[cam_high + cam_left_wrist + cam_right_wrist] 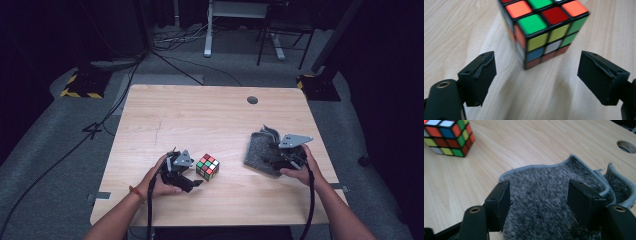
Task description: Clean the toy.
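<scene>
on a light wooden table (210,107), a person's left hand (159,181) is holding the left gripper (192,183) low near the front edge, its black jaws pointing toward a scrambled rubik's cube (207,167) that is sitting just beside them, toward the table's middle. in the left gripper view the cube (544,30) is standing just ahead of the gripper (536,75), whose jaws are standing apart with nothing between them and not touching the cube. on the table's right side the right hand (300,170) is holding the right gripper (280,159) over a grey fuzzy cloth (262,149) that is lying rumpled, with one edge curling up. in the right gripper view the jaws of that gripper (537,200) are standing wide over the cloth (541,195), one on each side of its pile, not pinching it; whether they are brushing the fabric i cannot tell. the cube (447,137) is sitting well apart from the cloth.
</scene>
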Demonstrator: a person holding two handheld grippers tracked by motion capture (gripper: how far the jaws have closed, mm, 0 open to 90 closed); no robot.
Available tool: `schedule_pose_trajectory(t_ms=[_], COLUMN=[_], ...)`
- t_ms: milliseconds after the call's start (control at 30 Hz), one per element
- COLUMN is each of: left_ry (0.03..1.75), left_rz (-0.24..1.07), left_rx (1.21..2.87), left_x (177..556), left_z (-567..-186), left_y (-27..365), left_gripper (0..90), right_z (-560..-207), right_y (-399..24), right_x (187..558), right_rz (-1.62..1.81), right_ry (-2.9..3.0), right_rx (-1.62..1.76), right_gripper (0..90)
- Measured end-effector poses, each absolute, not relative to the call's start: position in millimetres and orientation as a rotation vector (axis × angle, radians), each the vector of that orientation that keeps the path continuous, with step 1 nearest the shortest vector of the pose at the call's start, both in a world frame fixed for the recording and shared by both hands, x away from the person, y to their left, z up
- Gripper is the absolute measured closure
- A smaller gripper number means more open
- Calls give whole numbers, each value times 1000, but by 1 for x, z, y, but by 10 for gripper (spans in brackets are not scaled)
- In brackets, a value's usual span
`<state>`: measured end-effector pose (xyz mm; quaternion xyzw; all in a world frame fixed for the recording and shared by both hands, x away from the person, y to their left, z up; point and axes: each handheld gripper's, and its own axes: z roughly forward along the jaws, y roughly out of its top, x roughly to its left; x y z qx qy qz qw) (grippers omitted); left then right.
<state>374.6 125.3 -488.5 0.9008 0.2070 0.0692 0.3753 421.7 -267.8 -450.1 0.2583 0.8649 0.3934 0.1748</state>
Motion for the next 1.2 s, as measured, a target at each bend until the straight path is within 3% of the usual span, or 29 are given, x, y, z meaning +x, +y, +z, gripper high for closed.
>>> schedule_pose_trajectory(t_ms=[267,700,867,967,1100,1200], left_ry=[571,557,535,522,507,514], left_rz=[203,213,219,229,212,190], left_rx=[2316,2279,2278,2280,2275,2253], left_x=[375,393,397,400,405,410], left_z=[-493,-493,-493,-494,-494,-494], left_y=[101,89,88,87,85,80], left_gripper=[157,169,314,319,316,205], right_z=[-475,-487,-488,-483,-478,-482], right_y=[-281,-275,-274,-276,-282,-286], right_x=[443,442,442,441,442,447], right_rz=[1069,999,980,1000,1019,1005], right_ry=[2499,2578,2577,2548,2507,2502], right_rx=[856,806,816,815,842,878], right_gripper=[341,388,388,370,340,335])
